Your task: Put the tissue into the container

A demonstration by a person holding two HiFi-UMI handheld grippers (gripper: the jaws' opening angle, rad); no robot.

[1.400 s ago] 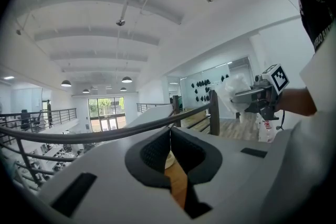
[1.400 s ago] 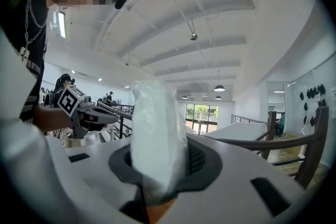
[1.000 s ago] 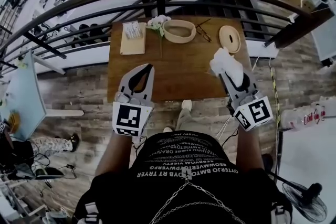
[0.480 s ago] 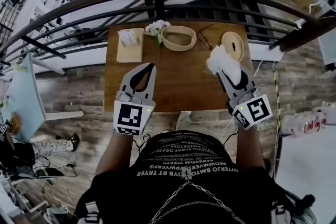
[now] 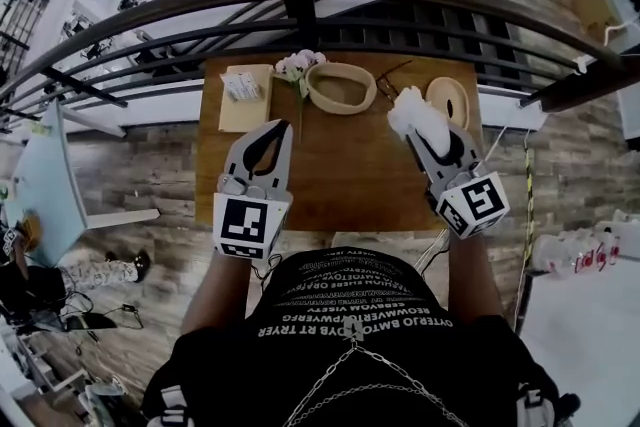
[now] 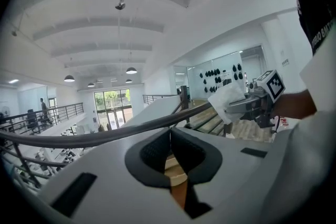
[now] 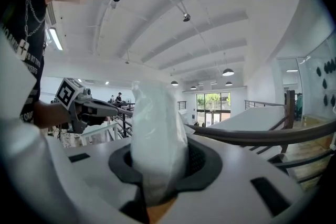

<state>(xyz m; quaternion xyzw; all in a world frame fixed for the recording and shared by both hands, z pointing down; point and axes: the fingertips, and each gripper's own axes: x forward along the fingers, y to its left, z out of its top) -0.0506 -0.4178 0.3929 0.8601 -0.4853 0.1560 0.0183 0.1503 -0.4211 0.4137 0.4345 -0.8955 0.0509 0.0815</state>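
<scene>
Tissue (image 5: 410,108) clamped in right claw (image 5: 420,128) has moved nearer the container (image 5: 340,106); left claw (image 5: 281,126) stays closed, empty.

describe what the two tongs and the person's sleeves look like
Both left tongs and right tongs are pale grey wedges with black padded insides and a white cube of black square markers at the rear. The person wears a short-sleeved black t-shirt with pale lettering.

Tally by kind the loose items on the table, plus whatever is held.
tissue, held: 1
oval container: 1
round lid: 1
glasses: 1
flower sprig: 1
white pack: 1
tan tray: 1
Total: 7
</scene>
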